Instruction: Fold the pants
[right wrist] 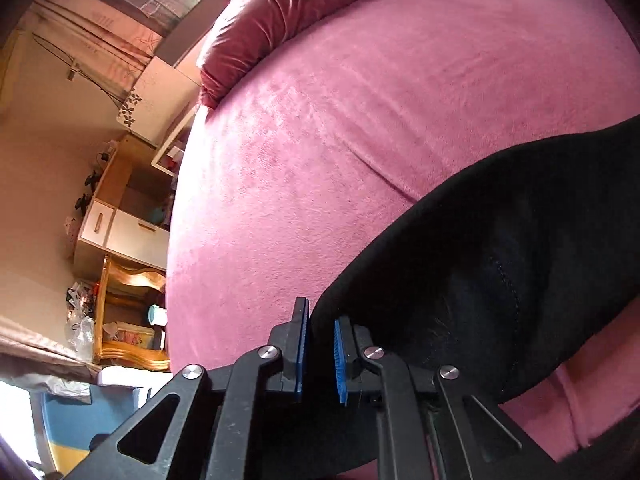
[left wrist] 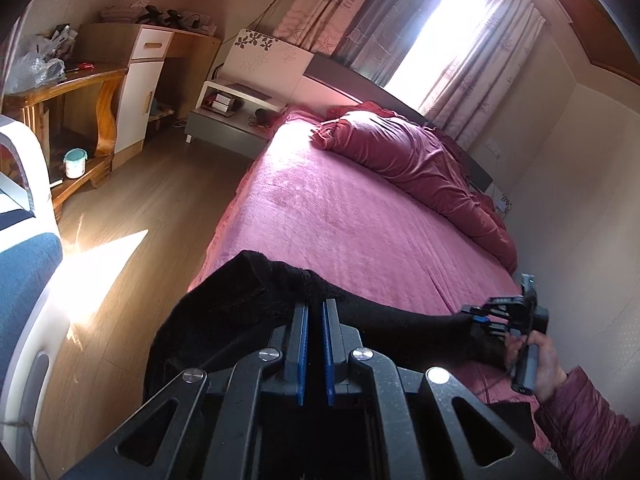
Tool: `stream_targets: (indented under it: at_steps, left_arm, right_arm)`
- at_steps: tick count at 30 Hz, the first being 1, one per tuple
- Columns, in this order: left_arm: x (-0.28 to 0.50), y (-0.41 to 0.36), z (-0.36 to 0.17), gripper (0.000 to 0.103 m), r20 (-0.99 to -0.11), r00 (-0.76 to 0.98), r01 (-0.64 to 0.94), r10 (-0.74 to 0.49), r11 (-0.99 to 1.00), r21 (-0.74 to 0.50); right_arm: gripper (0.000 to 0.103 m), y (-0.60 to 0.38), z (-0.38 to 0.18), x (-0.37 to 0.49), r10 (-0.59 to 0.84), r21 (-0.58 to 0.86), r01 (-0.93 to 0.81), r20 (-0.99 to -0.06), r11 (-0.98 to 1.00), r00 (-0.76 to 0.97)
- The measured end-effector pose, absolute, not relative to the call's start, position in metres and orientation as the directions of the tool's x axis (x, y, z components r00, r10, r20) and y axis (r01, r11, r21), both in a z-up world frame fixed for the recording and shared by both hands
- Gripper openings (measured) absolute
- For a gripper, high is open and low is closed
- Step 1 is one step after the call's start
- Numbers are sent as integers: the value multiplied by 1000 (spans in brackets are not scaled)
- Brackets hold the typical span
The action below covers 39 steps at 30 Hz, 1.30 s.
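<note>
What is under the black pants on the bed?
Under the black pants lies the pink bedspread. Both grippers, left and right, pinch the pants. The covered bedspread area cannot be seen.

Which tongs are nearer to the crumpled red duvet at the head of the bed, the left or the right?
Probably the right. The right tongs grip the black pants at the bed's far side, the side where the duvet lies. The left tongs grip them at the floor-side edge.

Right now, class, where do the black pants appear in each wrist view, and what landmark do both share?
Left wrist: black pants at bottom centre, stretching right to the other gripper.
Right wrist: pants at lower right.
Shared landmark: the pink bed.
</note>
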<state>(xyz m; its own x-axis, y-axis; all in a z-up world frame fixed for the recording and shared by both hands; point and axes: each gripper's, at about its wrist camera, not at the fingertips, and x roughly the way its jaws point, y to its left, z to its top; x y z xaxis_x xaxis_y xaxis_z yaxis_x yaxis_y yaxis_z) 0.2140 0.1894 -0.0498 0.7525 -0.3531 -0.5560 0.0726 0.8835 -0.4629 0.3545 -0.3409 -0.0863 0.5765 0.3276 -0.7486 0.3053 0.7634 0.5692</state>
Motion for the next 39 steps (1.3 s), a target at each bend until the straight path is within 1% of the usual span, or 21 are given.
stream_targets:
  at_steps: [5, 8, 10, 13, 19, 24, 29, 31, 32, 33, 35, 37, 39]
  left_arm:
    - [258, 208, -31, 6, -541, 789, 19, -291, 892, -452]
    - [254, 216, -26, 6, -524, 802, 14, -286, 886, -463]
    - [241, 220, -31, 6, -528, 798, 10, -291, 882, -471]
    - [213, 222, -46, 6, -547, 784, 0, -295, 880, -475]
    - [148, 229, -96, 6, -617, 725, -81, -307, 851, -519]
    - [112, 236, -146, 6, -684, 656, -182, -321, 812, -555]
    - [92, 240, -173, 6, -703, 613, -240, -360, 763, -600]
    - [85, 244, -176, 14, -689, 615, -251, -383, 734, -631]
    - [83, 247, -177, 26, -682, 617, -264, -392, 714, -649]
    - [80, 250, -179, 31, -669, 620, -273, -411, 686, -675]
    - [77, 258, -182, 36, -641, 627, -295, -444, 626, -722]
    - [74, 265, -184, 36, -615, 635, -314, -467, 571, -758]
    - [73, 268, -184, 40, -606, 640, -325, -471, 549, -770]
  right_arm:
    - [12, -332, -32, 318, 359, 593, 165, -660, 788, 660]
    - [12, -323, -15, 279, 377, 582, 91, -629, 808, 679]
    - [12, -320, -17, 249, 389, 575, 67, -629, 815, 674]
    - [11, -321, -35, 205, 408, 582, 58, -634, 811, 656]
    - [10, -306, -80, 145, 413, 554, 76, -699, 829, 584]
    - [9, -294, -118, 119, 388, 507, 109, -764, 855, 516]
    - [8, -289, -149, 113, 361, 473, 144, -807, 870, 468]
    - [8, -288, -156, 113, 355, 471, 159, -812, 868, 463]
    - [8, -287, -159, 114, 347, 462, 164, -817, 871, 461]
    - [8, -285, -159, 112, 343, 458, 166, -819, 873, 459]
    - [8, -281, -161, 111, 339, 455, 171, -822, 874, 457]
    - [8, -282, -161, 112, 339, 457, 175, -822, 872, 457]
    - [8, -282, -158, 113, 340, 457, 170, -820, 873, 461]
